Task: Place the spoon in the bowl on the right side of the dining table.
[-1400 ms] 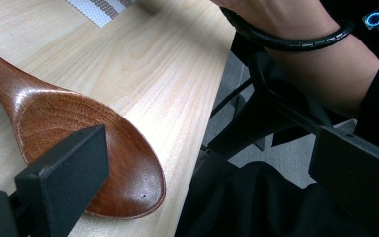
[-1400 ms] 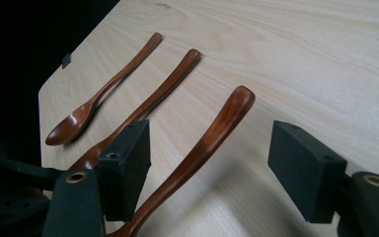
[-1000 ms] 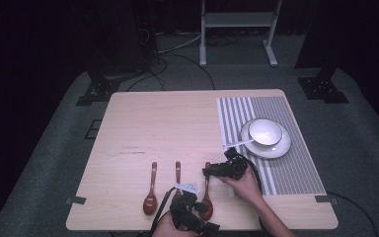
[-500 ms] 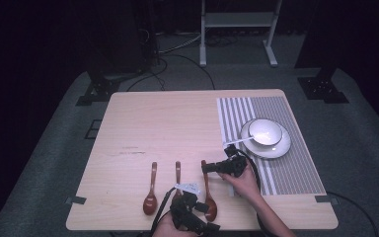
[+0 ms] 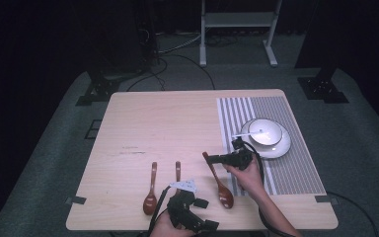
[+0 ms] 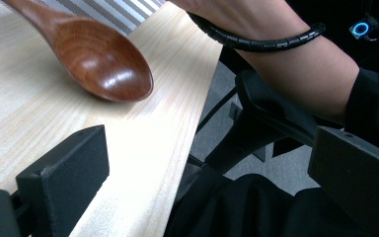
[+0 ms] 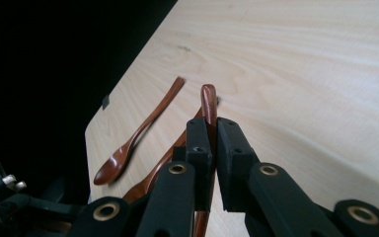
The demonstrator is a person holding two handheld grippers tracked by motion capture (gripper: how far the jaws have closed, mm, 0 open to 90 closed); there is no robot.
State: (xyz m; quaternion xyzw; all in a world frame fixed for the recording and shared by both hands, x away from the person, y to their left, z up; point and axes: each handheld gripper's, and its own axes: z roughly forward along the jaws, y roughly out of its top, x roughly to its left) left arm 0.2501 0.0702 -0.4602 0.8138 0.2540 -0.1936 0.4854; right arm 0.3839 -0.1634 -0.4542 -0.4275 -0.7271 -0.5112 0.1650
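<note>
Since a second ago the right tongs (image 7: 208, 148) have closed on the handle of the rightmost glossy reddish-brown wooden spoon (image 5: 217, 178), tilting it for lifting off the pale wooden tabletop (image 5: 168, 123), while the left tongs (image 6: 202, 177) gape empty just beside its bowl.

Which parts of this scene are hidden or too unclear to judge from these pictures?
- Middle spoon, high view: its bowl is hidden behind the left gripper.
- Held spoon, right gripper view: the right gripper covers its lower handle and the frame edge cuts off its bowl.
- Bowl on the plate, high view: too small to tell its contents.
</note>
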